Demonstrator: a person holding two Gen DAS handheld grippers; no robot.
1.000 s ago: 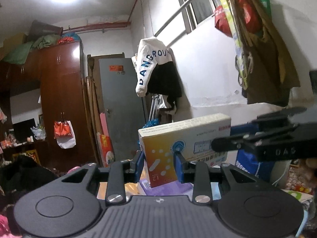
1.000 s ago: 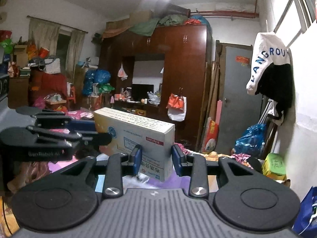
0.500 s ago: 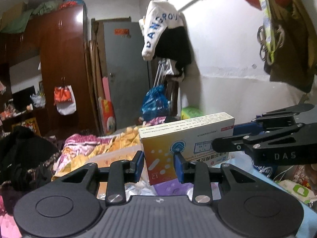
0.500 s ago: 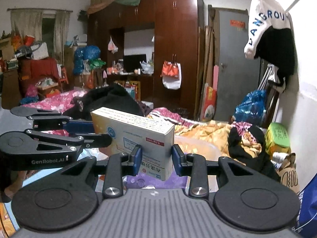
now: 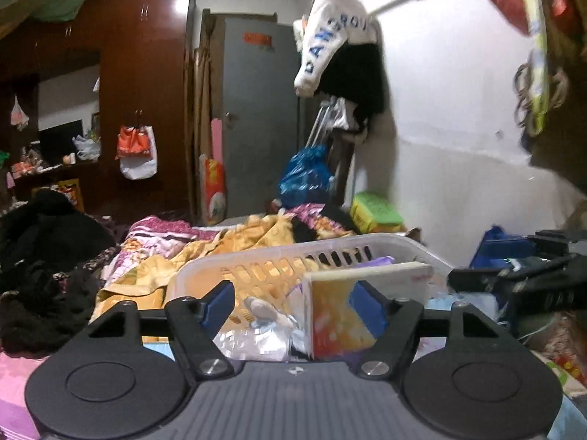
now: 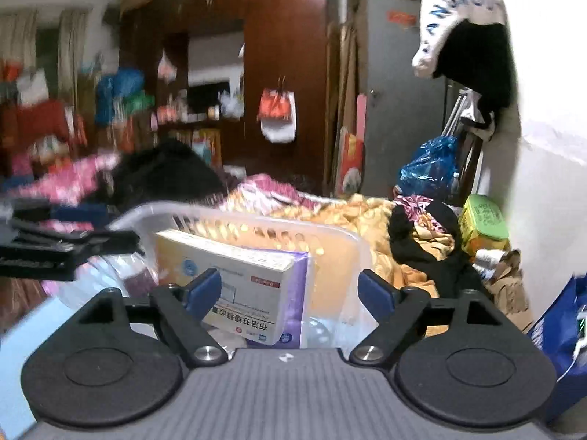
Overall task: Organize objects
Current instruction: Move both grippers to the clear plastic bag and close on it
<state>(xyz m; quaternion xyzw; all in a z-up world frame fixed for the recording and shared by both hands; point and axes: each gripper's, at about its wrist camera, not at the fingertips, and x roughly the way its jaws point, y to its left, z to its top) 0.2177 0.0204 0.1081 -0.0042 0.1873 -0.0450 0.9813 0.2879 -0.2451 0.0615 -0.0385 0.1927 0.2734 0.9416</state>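
Note:
A white and orange medicine box [image 5: 345, 311] rests in a white slotted plastic basket [image 5: 256, 260]. In the right wrist view the box [image 6: 234, 286] leans against a purple item [image 6: 297, 293] inside the basket [image 6: 330, 245]. My left gripper [image 5: 293, 304] is open, with the box between its fingers close to the right pad. My right gripper [image 6: 290, 289] is open, with the box near its left pad. Each gripper shows at the edge of the other's view.
Crumpled plastic wrappers [image 5: 256, 333] lie in the basket. Behind it are an orange blanket [image 5: 256, 234], black clothes [image 5: 44, 256], a green box [image 5: 374, 212] and a blue bag [image 5: 304, 179]. A white wall is at the right, a wardrobe [image 5: 139, 91] at the back.
Both grippers lowered the box into the basket and opened, letting go of it. The box now rests inside the basket.

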